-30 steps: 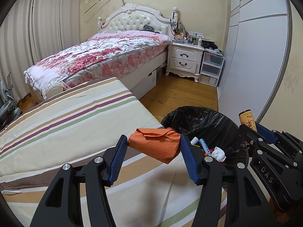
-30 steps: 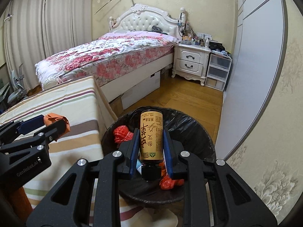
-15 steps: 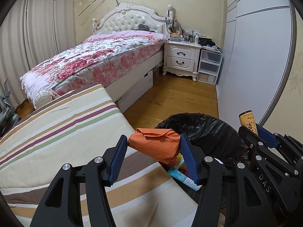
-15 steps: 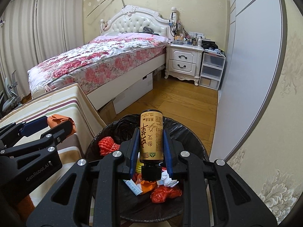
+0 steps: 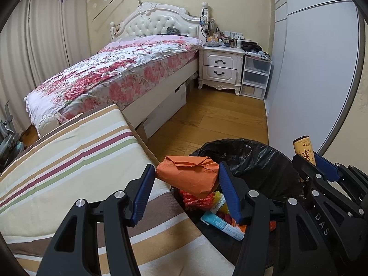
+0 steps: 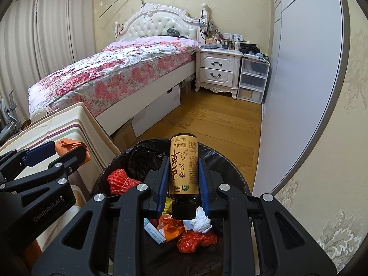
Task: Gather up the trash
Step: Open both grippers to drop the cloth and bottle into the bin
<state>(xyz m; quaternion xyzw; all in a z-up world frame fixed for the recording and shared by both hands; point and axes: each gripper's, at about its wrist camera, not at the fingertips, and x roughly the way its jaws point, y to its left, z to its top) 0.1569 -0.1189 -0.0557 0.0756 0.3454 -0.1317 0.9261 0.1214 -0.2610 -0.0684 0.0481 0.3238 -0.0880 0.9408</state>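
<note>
While poised above black-lined trash bin (image 6: 230,168), left gripper (image 5: 185,184) clamping orange paper packet (image 5: 188,177), right gripper (image 6: 182,172) gripping upside-down brown bottle (image 6: 183,165).

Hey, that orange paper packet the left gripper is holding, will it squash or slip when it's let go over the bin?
The orange paper packet looks creased and folded, so probably soft and crushable. It seems light, likely dropping without bouncing. Its matte paper probably grips the left gripper pads.
</note>
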